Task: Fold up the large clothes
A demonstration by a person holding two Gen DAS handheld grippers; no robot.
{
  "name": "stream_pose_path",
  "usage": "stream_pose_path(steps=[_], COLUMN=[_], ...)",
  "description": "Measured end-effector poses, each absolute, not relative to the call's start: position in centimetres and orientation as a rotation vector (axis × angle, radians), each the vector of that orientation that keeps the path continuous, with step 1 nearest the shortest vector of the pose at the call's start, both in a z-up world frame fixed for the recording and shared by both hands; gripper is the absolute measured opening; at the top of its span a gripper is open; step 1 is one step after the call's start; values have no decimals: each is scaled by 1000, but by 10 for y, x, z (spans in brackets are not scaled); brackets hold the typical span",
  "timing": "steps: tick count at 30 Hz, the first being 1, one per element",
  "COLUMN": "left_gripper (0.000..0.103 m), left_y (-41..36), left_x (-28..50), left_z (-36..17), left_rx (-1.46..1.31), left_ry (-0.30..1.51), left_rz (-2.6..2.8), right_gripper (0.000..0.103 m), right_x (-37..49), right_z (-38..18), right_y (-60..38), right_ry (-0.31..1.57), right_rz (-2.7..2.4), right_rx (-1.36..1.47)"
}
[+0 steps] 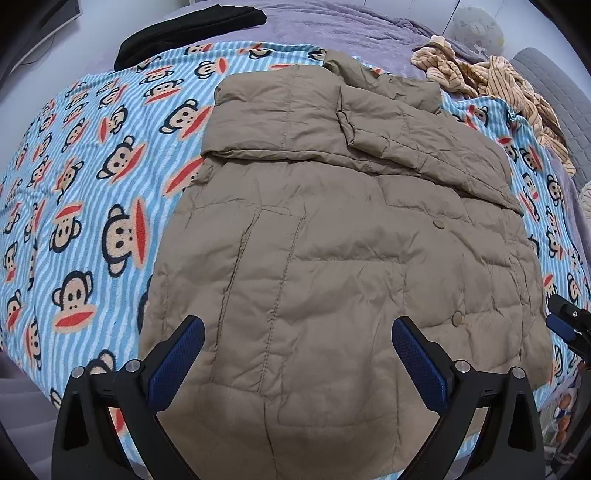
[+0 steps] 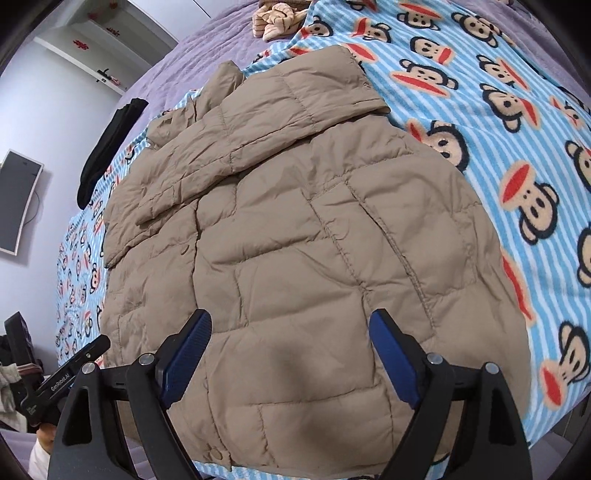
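A tan quilted puffer jacket lies flat on the bed with both sleeves folded across its upper part; it also shows in the right wrist view. My left gripper is open and hovers over the jacket's near hem, on its left side. My right gripper is open over the near hem on the jacket's right side, and its tip shows at the right edge of the left wrist view. Neither gripper holds any cloth.
A blue striped monkey-print blanket covers the bed under the jacket. A black garment lies at the far left, a striped beige garment at the far right. A purple sheet lies beyond.
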State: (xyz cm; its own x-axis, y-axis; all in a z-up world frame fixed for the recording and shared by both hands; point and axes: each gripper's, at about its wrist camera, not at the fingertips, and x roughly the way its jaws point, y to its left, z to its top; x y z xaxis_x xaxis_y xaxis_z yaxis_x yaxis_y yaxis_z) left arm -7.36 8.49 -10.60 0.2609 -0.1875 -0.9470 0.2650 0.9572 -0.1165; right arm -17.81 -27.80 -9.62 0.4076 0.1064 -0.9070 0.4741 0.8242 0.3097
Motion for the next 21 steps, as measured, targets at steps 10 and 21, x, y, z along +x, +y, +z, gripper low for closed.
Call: stream_pose_path(steps=[10,21], left_gripper=[102,102], left_y=[117,144], left_x=[-102,-129], left_z=[-96,-91], left_rx=[101,78], left_ry=[1313,1344], left_rz=[-328,-338], right_gripper=[89,89], right_x=[-207,-241], right_z=[-84,-81], right_y=[-248,-233], right_ry=[1161,1237], right_rz=[-273,-303], right_rx=[703,803])
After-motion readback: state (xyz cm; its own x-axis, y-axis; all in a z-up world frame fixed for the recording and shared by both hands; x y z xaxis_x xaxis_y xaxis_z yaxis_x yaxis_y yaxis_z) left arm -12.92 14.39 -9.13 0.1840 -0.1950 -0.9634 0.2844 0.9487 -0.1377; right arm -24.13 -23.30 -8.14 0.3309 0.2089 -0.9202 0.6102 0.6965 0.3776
